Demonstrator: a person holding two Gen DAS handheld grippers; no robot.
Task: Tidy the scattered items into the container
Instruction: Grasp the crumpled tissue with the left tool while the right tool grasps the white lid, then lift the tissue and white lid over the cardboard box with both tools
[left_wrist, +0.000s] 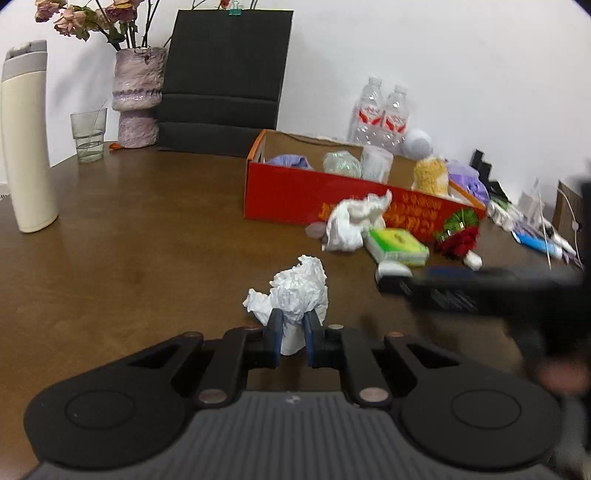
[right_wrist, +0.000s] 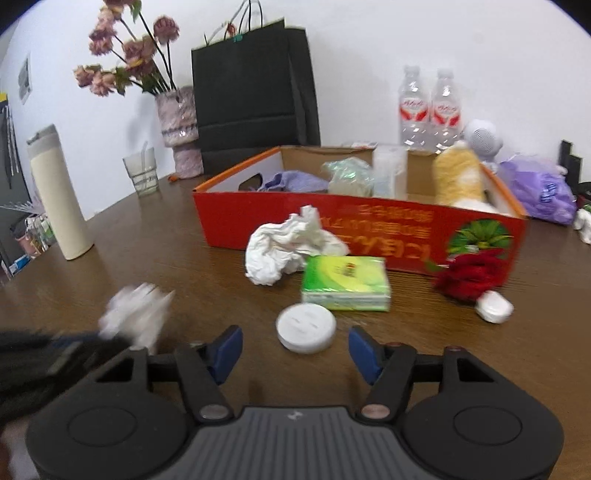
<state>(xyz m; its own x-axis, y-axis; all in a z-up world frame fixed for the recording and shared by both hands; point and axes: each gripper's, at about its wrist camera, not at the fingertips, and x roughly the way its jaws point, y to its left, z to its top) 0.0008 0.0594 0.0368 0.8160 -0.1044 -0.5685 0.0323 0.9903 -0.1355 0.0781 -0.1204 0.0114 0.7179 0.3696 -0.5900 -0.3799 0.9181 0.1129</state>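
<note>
Pinching a crumpled tissue (left_wrist: 291, 295) low on the table (left_wrist: 129, 258), the left gripper (left_wrist: 293, 332) is clenched on it — likely to carry it to the red box (left_wrist: 295, 195) beyond. Spread wide, the right gripper (right_wrist: 295, 349) frames the white round lid (right_wrist: 306, 332) — apparently lining up a grasp.
</note>
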